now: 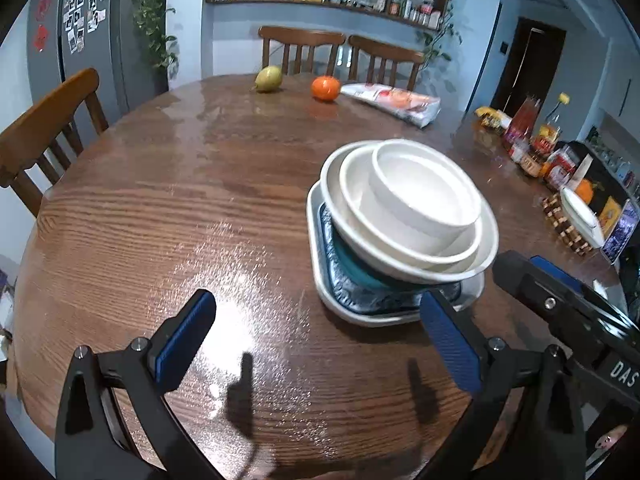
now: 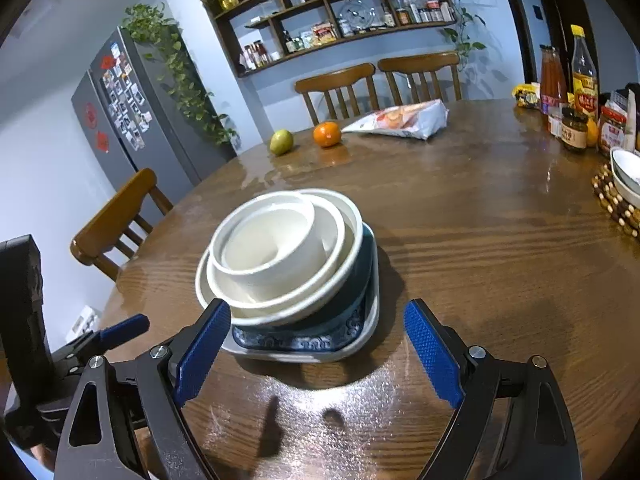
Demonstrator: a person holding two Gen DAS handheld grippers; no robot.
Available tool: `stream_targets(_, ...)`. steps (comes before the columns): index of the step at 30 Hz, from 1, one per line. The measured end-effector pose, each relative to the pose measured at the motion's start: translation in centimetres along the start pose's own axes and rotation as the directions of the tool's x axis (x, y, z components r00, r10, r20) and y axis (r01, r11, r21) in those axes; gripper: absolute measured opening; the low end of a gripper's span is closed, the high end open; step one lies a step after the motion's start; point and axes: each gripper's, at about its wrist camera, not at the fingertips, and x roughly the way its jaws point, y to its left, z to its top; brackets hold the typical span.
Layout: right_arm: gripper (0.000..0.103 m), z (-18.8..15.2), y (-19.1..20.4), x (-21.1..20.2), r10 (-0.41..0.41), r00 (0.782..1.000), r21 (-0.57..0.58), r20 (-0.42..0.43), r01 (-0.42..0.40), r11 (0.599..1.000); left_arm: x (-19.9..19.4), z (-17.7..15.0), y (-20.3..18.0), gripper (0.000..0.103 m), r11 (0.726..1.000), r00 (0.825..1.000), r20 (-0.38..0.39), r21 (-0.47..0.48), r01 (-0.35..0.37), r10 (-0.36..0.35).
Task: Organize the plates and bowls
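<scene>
Three white bowls (image 1: 424, 196) (image 2: 276, 248) sit nested inside one another, leaning a little, on a dark teal dish (image 1: 356, 268) (image 2: 352, 280). Under that lies a square white plate with a blue pattern (image 1: 360, 304) (image 2: 304, 344) on the round wooden table (image 1: 180, 208) (image 2: 480, 248). My left gripper (image 1: 316, 316) is open just short of the stack's left front, its right finger by the plate's edge, nothing between the pads. My right gripper (image 2: 316, 328) is open in front of the stack, with the plate's near edge between its fingers, untouched. The right gripper (image 1: 560, 292) also shows in the left wrist view.
A green pear (image 1: 268, 79) (image 2: 281, 141), an orange (image 1: 325, 88) (image 2: 327, 134) and a snack bag (image 1: 396, 102) (image 2: 404, 119) lie at the far side. Bottles and jars (image 2: 576, 92) (image 1: 532, 140) and a white bowl on a beaded mat (image 2: 624, 176) crowd the right edge. Wooden chairs (image 1: 44, 128) (image 2: 116, 220) ring the table.
</scene>
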Motion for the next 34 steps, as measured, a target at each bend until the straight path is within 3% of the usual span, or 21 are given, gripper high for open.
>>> stream_targets(7, 0.09, -0.2, -0.1, 0.2, 0.02, 1.0, 0.007, -0.003, -0.02, 1.0, -0.1, -0.1, -0.3, 0.102, 1.0, 1.0, -0.005, 0.016, -0.017, 0.017)
stream_targets(18, 0.09, -1.2, -0.6, 0.1, -0.021, 1.0, 0.005, 0.002, 0.021, 1.0, 0.2, -0.6, -0.2, 0.102, 0.998, 0.998, 0.005, 0.019, -0.062, 0.062)
stream_targets(21, 0.09, -1.4, -0.5, 0.1, -0.057, 0.998, -0.008, 0.001, 0.057, 0.998, 0.0, -0.4, 0.0, 0.102, 0.999, 0.998, 0.016, 0.005, -0.055, 0.054)
stream_targets(34, 0.09, -1.3, -0.6, 0.4, -0.064, 0.998, -0.011, -0.008, 0.064, 0.998, -0.1, -0.2, 0.1, 0.102, 0.999, 0.999, 0.023, 0.016, -0.048, 0.047)
